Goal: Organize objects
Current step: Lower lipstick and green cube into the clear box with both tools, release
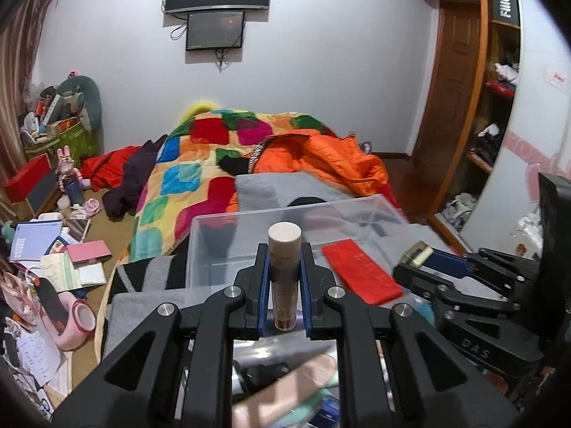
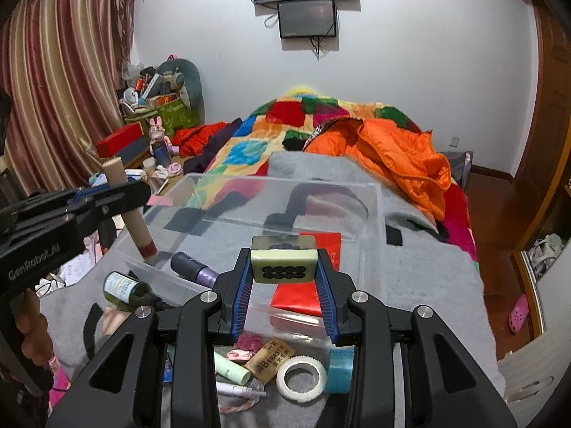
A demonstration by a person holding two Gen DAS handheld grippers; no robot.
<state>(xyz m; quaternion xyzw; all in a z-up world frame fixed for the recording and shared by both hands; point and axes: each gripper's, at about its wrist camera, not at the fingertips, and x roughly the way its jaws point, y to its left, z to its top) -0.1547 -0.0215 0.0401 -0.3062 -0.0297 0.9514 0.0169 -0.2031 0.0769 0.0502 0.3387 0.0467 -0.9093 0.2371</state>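
Presently, left wrist view: our left gripper (image 1: 284, 285) clamps an upright beige cylindrical tube (image 1: 284, 271), with the clear plastic bin (image 1: 214, 242) directly ahead. Right wrist view: our right gripper (image 2: 283, 285) pinches a cream rectangular mahjong tile (image 2: 284, 258), its long axis crosswise, above that bin's near edge.

Two close wrist views, sharing clear bin (image 1: 296, 221)

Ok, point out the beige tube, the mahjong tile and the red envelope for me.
beige tube (image 1: 284, 249), left wrist view, upper body.
mahjong tile (image 2: 283, 264), right wrist view, front face.
red envelope (image 1: 360, 273), left wrist view, middle.
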